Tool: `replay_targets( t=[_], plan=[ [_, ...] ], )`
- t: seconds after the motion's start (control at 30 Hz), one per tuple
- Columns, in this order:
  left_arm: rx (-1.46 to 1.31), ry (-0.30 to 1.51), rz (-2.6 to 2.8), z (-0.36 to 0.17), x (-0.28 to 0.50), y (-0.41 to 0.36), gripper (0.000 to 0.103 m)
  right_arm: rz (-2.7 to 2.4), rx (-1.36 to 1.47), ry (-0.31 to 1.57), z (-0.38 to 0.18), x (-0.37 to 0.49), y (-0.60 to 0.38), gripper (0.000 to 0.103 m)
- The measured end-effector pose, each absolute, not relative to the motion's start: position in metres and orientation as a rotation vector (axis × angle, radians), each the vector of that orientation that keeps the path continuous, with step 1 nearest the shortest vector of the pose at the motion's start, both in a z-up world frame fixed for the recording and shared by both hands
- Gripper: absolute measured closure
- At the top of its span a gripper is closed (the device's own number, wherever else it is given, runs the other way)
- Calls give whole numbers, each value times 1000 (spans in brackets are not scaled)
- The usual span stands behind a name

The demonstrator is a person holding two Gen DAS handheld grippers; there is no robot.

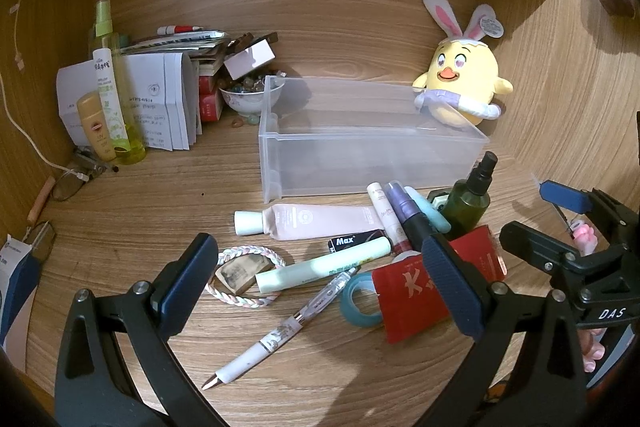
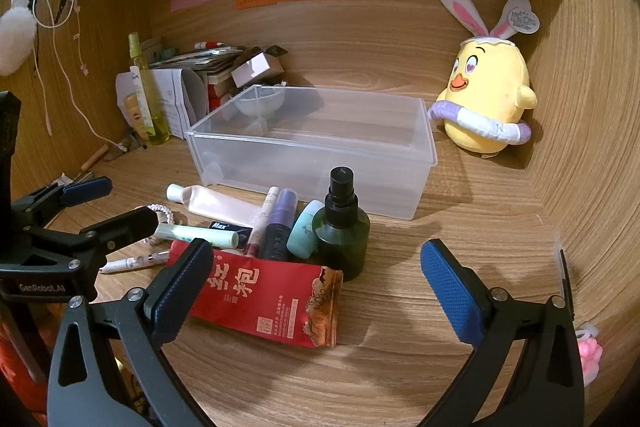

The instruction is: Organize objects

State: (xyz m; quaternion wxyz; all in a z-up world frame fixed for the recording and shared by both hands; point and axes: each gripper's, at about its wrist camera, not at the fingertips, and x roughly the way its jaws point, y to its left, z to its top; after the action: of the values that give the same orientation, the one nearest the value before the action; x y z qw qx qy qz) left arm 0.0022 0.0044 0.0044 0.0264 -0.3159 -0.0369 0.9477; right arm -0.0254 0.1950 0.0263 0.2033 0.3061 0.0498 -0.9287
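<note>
Both tools empty, jaws wide apart: left tool [image 1: 316,291] hovers over the pen [image 1: 280,335] and green tube [image 1: 324,265], right tool [image 2: 316,291] over the red packet [image 2: 276,303]. Wide jaws probably ready for a first pick. Clear bin [image 2: 320,163] sits empty mid-surface toward the back wall, open side up to receive items. Clutter is heaped just in front of it, toward the front edge: dark green spray bottle [image 2: 344,227] upright, pink tube [image 1: 320,221] lying flat. Nothing sorted yet.

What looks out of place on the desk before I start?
The clear bin is empty, while the items lie heaped in front of it; only the green spray bottle stands upright. Nothing looks spilled or broken.
</note>
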Motion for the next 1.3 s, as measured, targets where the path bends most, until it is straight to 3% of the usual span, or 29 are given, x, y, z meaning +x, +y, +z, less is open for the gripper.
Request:
replay_targets(
  t=[1.3],
  plan=[
    [-984,-133,2896,3,5,9,0,-2572,896,106,25,-32,196,0]
  ],
)
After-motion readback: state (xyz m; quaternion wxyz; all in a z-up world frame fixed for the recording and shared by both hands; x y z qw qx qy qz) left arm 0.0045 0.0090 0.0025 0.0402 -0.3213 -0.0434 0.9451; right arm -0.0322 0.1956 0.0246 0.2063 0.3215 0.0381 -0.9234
